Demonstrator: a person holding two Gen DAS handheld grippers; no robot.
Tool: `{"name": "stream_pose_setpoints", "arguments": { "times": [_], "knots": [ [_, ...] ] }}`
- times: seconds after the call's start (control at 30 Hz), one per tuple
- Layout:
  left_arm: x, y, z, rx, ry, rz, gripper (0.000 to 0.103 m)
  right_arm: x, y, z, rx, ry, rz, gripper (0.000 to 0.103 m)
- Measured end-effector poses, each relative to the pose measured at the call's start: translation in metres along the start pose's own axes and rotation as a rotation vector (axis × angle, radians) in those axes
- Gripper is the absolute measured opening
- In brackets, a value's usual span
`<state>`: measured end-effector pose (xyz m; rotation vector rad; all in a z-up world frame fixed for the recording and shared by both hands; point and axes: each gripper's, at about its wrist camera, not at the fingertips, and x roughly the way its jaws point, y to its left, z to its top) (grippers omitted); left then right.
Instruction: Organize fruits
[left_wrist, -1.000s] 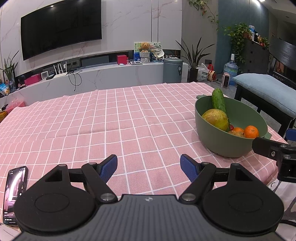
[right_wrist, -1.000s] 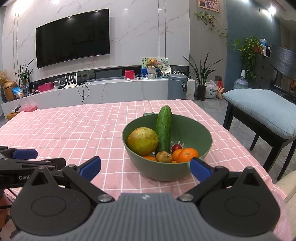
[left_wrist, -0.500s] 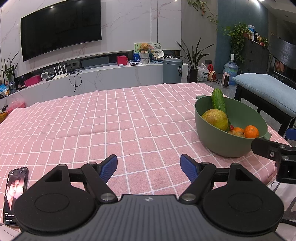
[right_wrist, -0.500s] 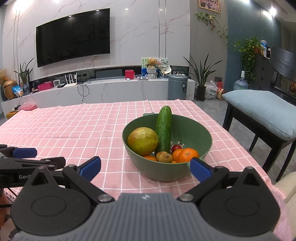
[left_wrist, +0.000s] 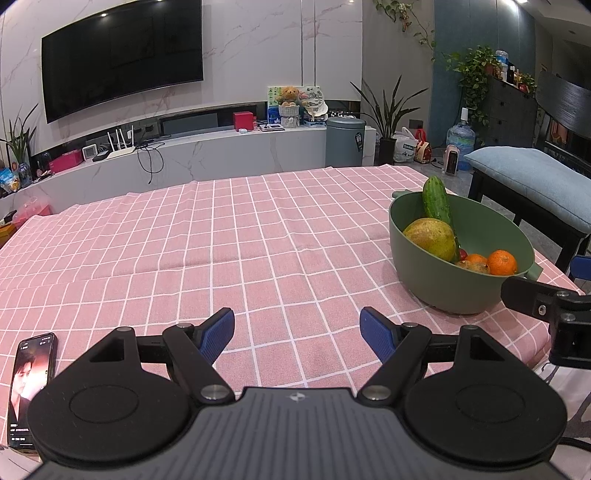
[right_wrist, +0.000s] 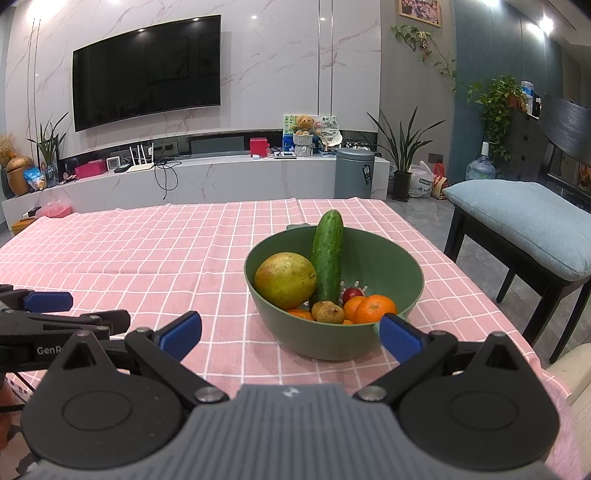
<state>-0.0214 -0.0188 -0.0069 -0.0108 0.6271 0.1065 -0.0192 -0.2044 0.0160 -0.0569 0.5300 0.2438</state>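
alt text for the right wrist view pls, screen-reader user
The open, empty right gripper faces a green bowl on a pink checked tablecloth, holding a cucumber, a large yellow-green fruit, oranges and smaller fruit. The left gripper shows at left.

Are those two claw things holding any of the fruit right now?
No. The left gripper and right gripper are both open with nothing between their fingers. All the fruit sits in the green bowl.
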Motion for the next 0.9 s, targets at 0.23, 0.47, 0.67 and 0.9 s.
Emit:
{"name": "stream_pose_setpoints", "arguments": {
  "times": [0.23,0.47,0.67,0.9],
  "knots": [
    [-0.0015,0.0012,0.0004,-0.002,-0.009,0.001,0.091,0.0000,-0.0001,0.0000,-0.001,0.000,0.000,0.099],
    [-0.0024,0.0026,0.0010,-0.002,-0.012,0.002,0.091,0.0000,0.0000,0.0000,-0.001,0.000,0.000,0.099],
    [-0.0023,0.0026,0.0011,-0.003,-0.014,0.004,0.091,0.0000,0.0001,0.0000,-0.001,0.000,0.000,0.099],
    [-0.0039,0.0024,0.0010,-0.005,-0.024,0.002,0.091,0.0000,0.0002,0.0000,-0.002,0.001,-0.001,0.099]
  ]
}}
